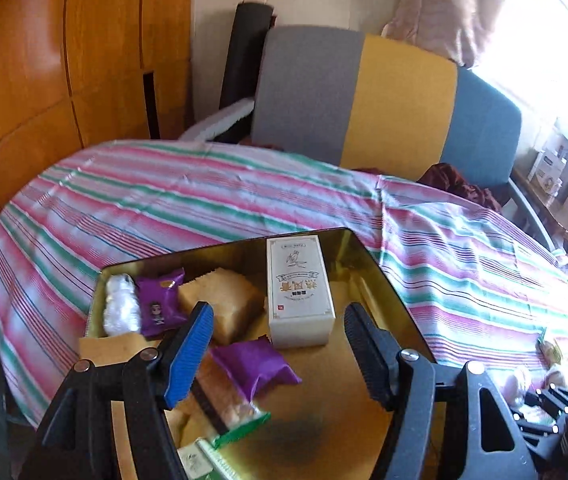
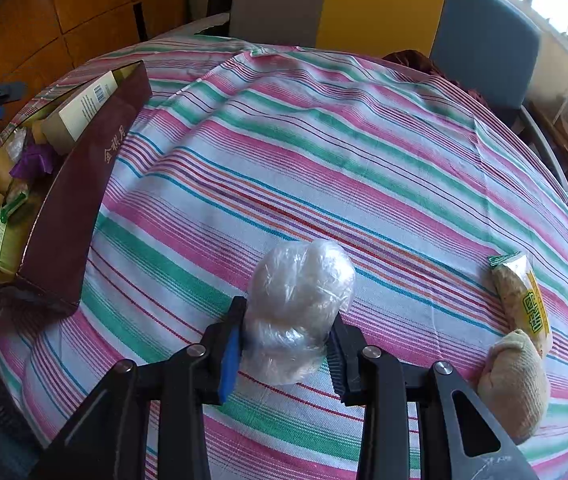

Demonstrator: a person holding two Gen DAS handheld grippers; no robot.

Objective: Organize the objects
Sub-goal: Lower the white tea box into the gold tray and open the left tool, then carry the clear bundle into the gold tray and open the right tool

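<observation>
On the striped cloth (image 2: 363,168), toward its near edge, the right gripper (image 2: 284,344) is clamped on a clear-wrapped bundle (image 2: 297,300). Both pads press the bundle's lower half, and its rounded top bulges past the fingertips, away from the camera. Its long axis runs along the fingers, so it points straight out from the claw.

The tin (image 2: 80,184), a dark red box with a gold inside, sits at the cloth's left edge, well to the left of the held bundle. That is the relation the coming move turns on, as I judge it: the bundle has to travel left, over the tin's near wall, and then down onto the bare gold floor.

The left gripper (image 1: 280,344) hangs over the tin's inside (image 1: 339,392) with its jaws apart and nothing between them. Below it lie a white carton (image 1: 299,288), two purple packets (image 1: 162,304) (image 1: 254,366), a tan wrapped cake (image 1: 224,304), another clear bundle (image 1: 122,308) at the far left corner, and a green-edged packet (image 1: 232,412). The floor's right half is free, which looks the easiest spot for the next item.

Still outside, near the cloth's right edge, are a yellow-labelled snack (image 2: 521,296) and a beige lump (image 2: 515,380). Both lie right of the right gripper, so that hand is nearer to them than the left.
</observation>
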